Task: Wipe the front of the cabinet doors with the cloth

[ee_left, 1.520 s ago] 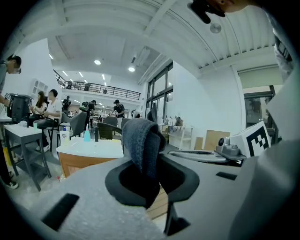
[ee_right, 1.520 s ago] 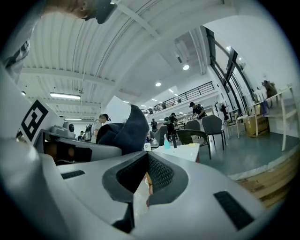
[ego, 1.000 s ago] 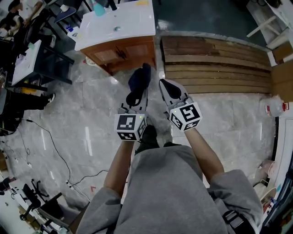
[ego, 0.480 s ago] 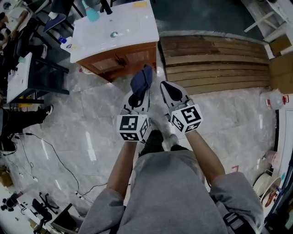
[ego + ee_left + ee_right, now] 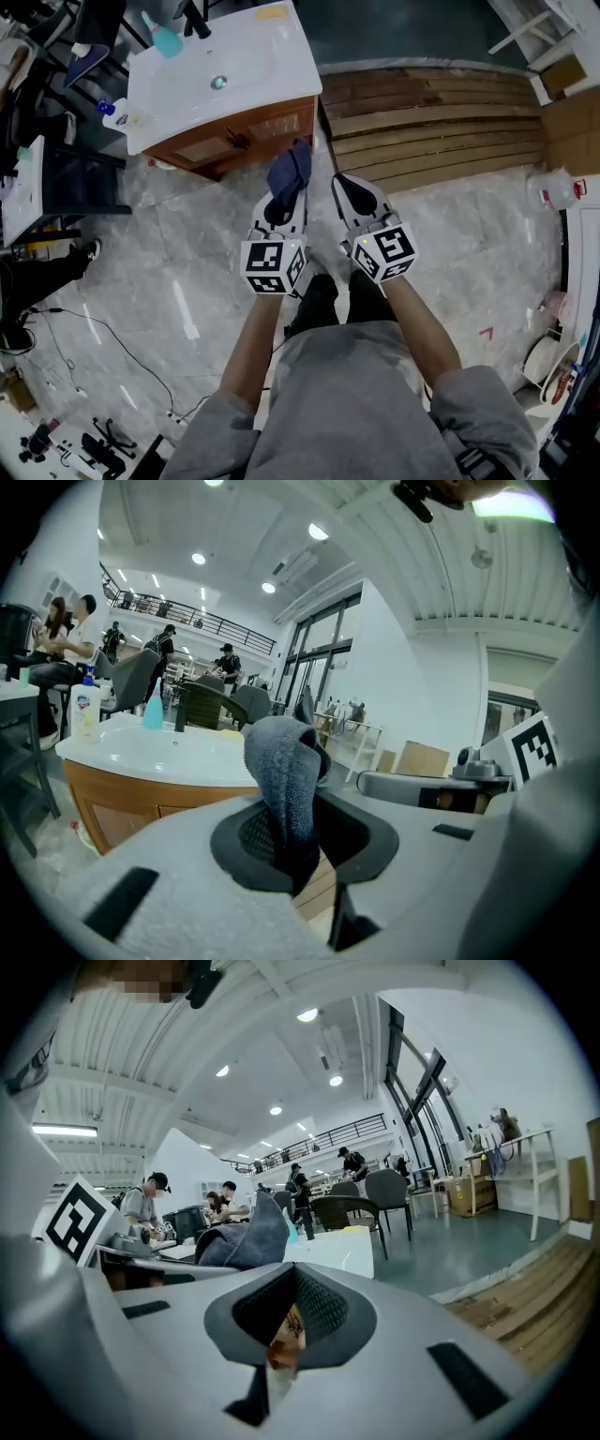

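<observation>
Left tool with cloth has neared cabinet.

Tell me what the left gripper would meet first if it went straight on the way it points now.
Probably the right end of the wooden cabinet front, the cloth in the left gripper touching first. Depth is unclear; it might just pass that corner.
</observation>
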### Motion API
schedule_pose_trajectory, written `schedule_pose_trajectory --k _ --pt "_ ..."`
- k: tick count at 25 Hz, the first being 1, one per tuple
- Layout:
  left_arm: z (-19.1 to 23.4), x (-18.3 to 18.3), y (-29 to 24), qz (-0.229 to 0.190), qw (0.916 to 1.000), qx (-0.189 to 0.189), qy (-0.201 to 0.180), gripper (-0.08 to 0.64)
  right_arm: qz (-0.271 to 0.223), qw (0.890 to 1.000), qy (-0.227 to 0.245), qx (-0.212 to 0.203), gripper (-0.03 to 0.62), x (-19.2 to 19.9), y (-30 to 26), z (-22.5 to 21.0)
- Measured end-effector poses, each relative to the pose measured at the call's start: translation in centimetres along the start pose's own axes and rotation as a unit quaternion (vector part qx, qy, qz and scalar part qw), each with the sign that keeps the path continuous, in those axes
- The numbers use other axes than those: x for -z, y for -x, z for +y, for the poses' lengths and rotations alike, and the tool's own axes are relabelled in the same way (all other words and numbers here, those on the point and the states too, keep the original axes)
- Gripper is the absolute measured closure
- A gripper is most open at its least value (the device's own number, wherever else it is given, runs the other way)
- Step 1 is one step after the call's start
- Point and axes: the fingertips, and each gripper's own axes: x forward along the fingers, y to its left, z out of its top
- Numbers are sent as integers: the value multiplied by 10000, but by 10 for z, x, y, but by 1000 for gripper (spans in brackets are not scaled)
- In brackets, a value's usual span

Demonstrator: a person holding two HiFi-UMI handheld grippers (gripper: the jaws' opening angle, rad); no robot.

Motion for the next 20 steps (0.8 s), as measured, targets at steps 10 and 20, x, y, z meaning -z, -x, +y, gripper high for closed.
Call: schedule_pose_trajectory --k 10,20 --pt "22 41 -67 130 9998 -22 135 499 101 9999 5 98 581 40 -48 -62" --pt "41 79 -125 269 9977 -509 366 499 475 9982 13 -358 581 85 -99 -121"
